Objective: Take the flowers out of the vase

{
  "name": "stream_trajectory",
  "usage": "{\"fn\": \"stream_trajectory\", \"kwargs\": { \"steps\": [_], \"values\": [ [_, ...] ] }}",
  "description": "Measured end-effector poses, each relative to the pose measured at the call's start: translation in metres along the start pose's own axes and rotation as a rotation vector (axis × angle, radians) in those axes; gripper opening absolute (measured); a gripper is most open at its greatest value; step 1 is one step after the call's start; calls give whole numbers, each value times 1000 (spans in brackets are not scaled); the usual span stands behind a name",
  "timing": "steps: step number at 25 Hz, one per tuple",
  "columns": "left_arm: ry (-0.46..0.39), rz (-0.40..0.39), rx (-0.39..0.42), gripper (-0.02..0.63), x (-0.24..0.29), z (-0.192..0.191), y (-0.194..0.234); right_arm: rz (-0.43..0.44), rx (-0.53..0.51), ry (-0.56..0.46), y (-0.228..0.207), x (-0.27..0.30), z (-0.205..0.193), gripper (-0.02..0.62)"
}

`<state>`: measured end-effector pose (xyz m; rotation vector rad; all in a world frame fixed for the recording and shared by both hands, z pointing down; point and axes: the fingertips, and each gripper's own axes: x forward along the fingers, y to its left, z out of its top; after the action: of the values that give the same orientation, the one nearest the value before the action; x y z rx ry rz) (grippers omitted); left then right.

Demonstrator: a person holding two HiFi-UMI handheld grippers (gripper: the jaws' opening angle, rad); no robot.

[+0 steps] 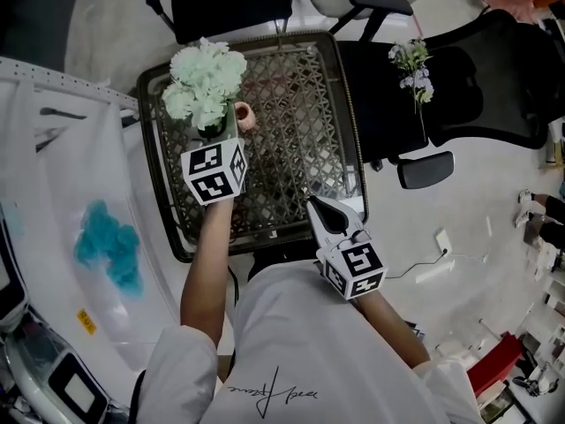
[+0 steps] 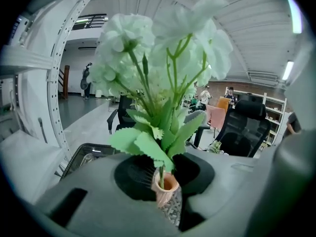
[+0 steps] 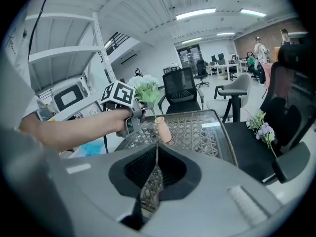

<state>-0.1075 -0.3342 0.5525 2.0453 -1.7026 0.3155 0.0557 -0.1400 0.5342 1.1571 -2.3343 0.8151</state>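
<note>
Your left fingers [image 2: 131, 179] stand narrow, pinched on the green stem of the flowers [image 2: 123, 38] just above the vase [image 2: 165, 187] (the leaves crowd right up against the pads). The stem's lower end sits inside the vase's mouth, so the bunch is not out of it. In the right gripper view the pink vase leans, its mouth tipped toward your left hand and its base down by the lattice top of the desk [image 1: 291, 144]. Whether the base lies flat on that top you cannot tell from any view. Vase and flowers are near the desk's far left corner. In the head view the pale white-green heads hang over that corner, and your left marker cube [image 1: 214, 172] sits just on your side of them.

Your right fingers [image 1: 328, 219] are closed tip to tip with nothing between them; only the desk's lattice shows through the gap behind the tips. They hover over the desk's near right corner, well apart from the vase, pointing toward it.

Off the desk's right edge, a purple sprig [image 1: 413, 67] lies on the seat of a black office chair [image 1: 481, 95]. To the left of the desk, a blue clump [image 1: 108, 244] lies on a white sheeted surface.
</note>
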Motion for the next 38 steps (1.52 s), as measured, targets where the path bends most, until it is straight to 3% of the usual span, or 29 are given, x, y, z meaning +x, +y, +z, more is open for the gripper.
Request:
{"fn": "stream_trajectory", "kwargs": {
  "steps": [10, 26, 38],
  "values": [
    [-37, -11, 36, 64, -17, 16, -7, 13, -6, -26, 11, -2, 4, 20],
    [-108, -27, -12, 66, -45, 45, 1, 59, -1, -71, 43, -1, 14, 17],
    [-151, -43, 1, 66, -79, 62, 6, 69, -23, -124, 69, -7, 24, 12]
  ]
}}
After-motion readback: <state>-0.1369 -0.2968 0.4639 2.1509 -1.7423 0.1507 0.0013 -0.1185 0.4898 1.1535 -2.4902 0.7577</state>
